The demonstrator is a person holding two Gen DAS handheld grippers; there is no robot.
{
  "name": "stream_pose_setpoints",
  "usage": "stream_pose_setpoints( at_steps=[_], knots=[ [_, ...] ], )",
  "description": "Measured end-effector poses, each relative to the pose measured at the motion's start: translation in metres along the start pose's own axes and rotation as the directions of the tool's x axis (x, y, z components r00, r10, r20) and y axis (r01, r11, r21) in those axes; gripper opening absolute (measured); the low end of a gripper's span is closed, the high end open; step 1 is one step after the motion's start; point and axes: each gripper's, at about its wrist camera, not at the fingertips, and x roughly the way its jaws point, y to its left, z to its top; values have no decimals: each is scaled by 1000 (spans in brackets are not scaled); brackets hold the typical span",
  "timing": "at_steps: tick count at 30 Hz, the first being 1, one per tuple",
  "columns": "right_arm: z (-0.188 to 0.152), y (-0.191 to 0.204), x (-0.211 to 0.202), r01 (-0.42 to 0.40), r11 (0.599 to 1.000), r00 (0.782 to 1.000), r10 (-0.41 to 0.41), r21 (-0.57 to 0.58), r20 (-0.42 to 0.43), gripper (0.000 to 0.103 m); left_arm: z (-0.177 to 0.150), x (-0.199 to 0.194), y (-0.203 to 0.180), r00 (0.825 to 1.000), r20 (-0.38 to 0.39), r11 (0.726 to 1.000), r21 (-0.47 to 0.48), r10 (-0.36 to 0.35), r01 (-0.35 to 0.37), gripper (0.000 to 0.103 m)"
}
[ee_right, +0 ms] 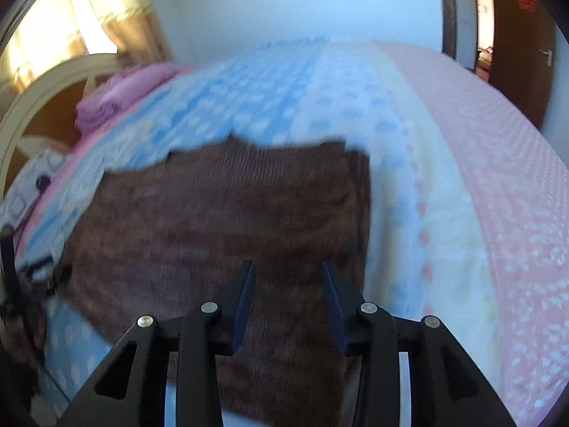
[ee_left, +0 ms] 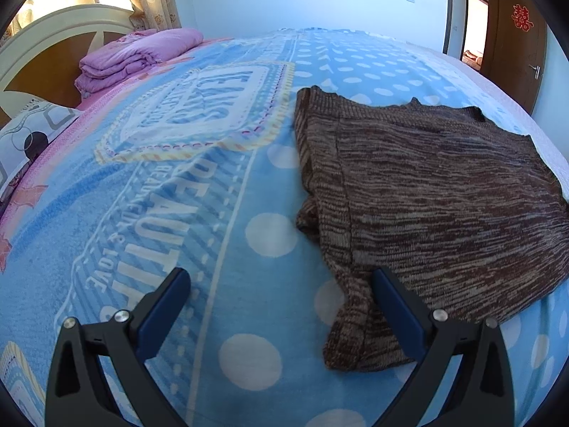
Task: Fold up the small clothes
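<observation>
Lying partly folded on the bed (ee_left: 213, 249), the sweater (ee_left: 444, 185) needs more folds; left gripper (ee_left: 281, 281) and right gripper (ee_right: 288, 267) jaws spread, empty.

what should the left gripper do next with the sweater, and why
Probably ease the left gripper forward and right, then close on the sweater corner. Its fingers stand wide open, holding nothing, and the near corner lies flat on the blanket between them.

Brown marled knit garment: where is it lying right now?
The brown marled knit garment lies spread on the blue polka-dot blanket, right of centre in the left wrist view, its near corner between the open left gripper fingers.
</observation>
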Motion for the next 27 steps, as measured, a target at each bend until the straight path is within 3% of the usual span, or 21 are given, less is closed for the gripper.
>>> stream_pose_setpoints(
  at_steps=[6,15,21,27],
  knots=[
    [-54,8,-22,68,994,997,-65,-82,35,34,-11,-7,-3,1000,10,999,49,22,-23,103],
    [-52,25,-45,127,988,989,-119,-87,94,34,-12,-27,13,999,42,997,72,35,-38,103],
    [-43,92,-53,30,973,991,1,-229,133,50,5,-37,33,992,104,993,80,74,-83,103],
    [-43,184,-26,-50,912,990,98,-406,98,50,28,-21,40,990,105,992,71,98,-106,103]
  ],
)
